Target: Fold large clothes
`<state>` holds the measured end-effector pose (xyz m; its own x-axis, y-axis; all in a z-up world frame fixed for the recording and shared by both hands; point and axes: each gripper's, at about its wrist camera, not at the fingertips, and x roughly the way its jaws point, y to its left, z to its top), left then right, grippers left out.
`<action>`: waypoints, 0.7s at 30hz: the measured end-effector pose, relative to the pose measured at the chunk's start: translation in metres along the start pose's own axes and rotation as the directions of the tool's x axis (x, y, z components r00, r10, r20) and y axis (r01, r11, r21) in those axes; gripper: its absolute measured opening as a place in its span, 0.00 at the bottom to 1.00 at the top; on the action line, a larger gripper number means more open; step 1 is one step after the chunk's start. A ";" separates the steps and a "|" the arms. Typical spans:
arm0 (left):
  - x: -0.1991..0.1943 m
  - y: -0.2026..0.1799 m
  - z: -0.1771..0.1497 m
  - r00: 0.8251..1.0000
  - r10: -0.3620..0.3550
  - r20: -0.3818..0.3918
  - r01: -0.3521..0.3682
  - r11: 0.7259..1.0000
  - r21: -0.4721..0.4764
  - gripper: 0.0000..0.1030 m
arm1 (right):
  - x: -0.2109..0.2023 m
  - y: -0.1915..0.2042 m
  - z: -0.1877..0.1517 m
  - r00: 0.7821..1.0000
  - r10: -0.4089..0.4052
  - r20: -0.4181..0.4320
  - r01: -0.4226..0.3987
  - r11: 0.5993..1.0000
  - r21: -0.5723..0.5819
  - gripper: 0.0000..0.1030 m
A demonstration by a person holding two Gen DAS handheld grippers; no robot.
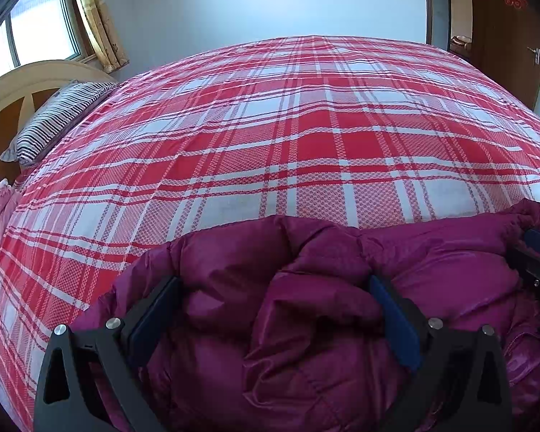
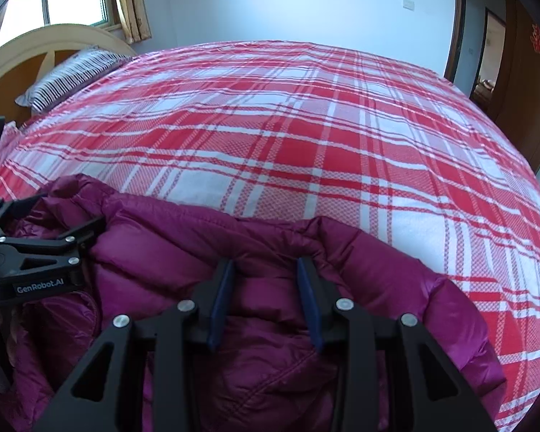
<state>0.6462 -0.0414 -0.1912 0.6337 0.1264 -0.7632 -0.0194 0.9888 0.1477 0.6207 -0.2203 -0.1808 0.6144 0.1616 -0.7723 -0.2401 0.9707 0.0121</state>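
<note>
Both jaws: right gripper [image 2: 266, 270] pinches the puffy magenta jacket [image 2: 270, 324] at the bed [image 2: 306, 126] edge; left gripper [image 1: 273, 284] straddles a fold, wide. Recommend lifting evenly.

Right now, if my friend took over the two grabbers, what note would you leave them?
Left gripper: jaws wide, a thick bunch of the purple puffy jacket between them; whether the pads press it is unclear.
Right gripper: jaws narrower, closed on a fold at the jacket's far edge.
The jacket lies bunched at the near edge of the bed, on the red plaid sheet. A striped pillow sits by the headboard, well away.
Done: jacket is on the bed and gripped near its far edge.
Left: no neat fold shows yet. Probably spread it flat first, then fold it.
</note>
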 end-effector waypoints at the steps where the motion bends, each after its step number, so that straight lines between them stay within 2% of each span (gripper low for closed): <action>1: 0.000 0.000 0.000 1.000 -0.002 0.000 0.002 1.000 -0.002 0.99 | 0.000 0.001 0.000 1.000 -0.003 -0.001 0.003 1.000 -0.002 0.38; 21: 0.000 -0.001 0.000 1.000 0.009 0.006 -0.009 1.000 0.004 0.99 | 0.001 0.006 0.000 0.999 -0.041 -0.003 0.041 0.999 -0.029 0.38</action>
<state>0.6461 -0.0423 -0.1919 0.6379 0.1353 -0.7581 -0.0226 0.9873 0.1572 0.6199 -0.2141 -0.1815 0.6218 0.1210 -0.7737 -0.2364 0.9709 -0.0381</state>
